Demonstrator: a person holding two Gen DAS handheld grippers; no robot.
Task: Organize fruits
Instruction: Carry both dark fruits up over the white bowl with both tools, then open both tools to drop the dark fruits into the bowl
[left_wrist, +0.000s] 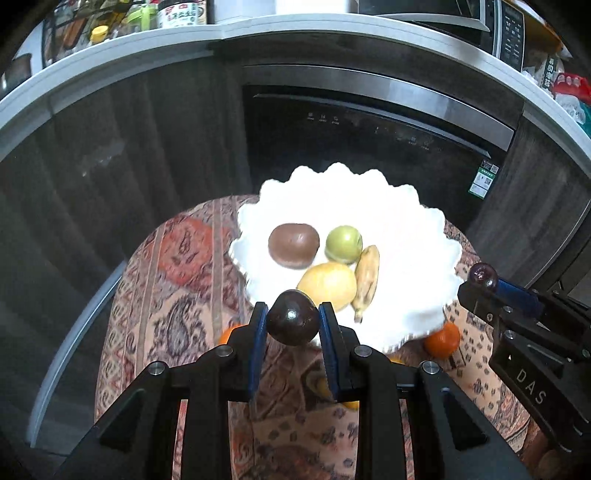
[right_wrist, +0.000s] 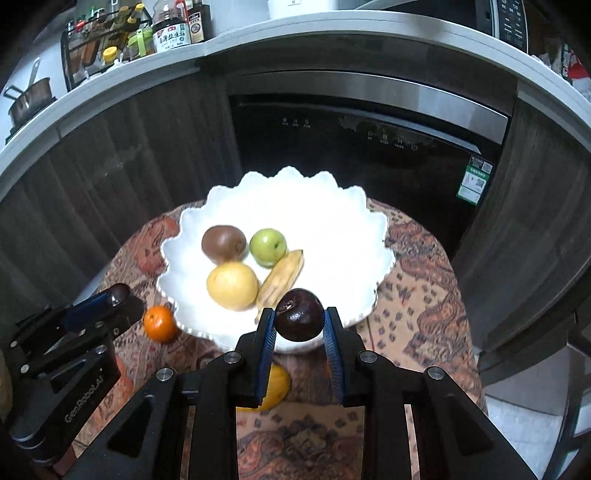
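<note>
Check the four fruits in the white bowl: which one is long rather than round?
The banana, lying at the right of the group beside the yellow fruit. The kiwi, green apple and yellow fruit are all round.

Dim kitchen, overexposed bowl (left_wrist: 406, 221), slight blur, perhaps motion, fisheye-warped edges

My left gripper (left_wrist: 293, 317) is clamped on a dark purple plum (left_wrist: 293, 322), both blue pads pressing its sides, held over the near rim of the white scalloped bowl (left_wrist: 406, 240). In the bowl: a brown kiwi (left_wrist: 293, 245), a green apple (left_wrist: 343, 244), a yellow lemon (left_wrist: 328, 285) and a small banana (left_wrist: 366, 278), bunched toward the near left. Over at the right edge, my right gripper (left_wrist: 482, 278) grips a second dark plum (left_wrist: 482, 275). A mandarin (left_wrist: 442, 339) sits on the patterned tablecloth (left_wrist: 155, 295) just beside the bowl's near right rim.
</note>
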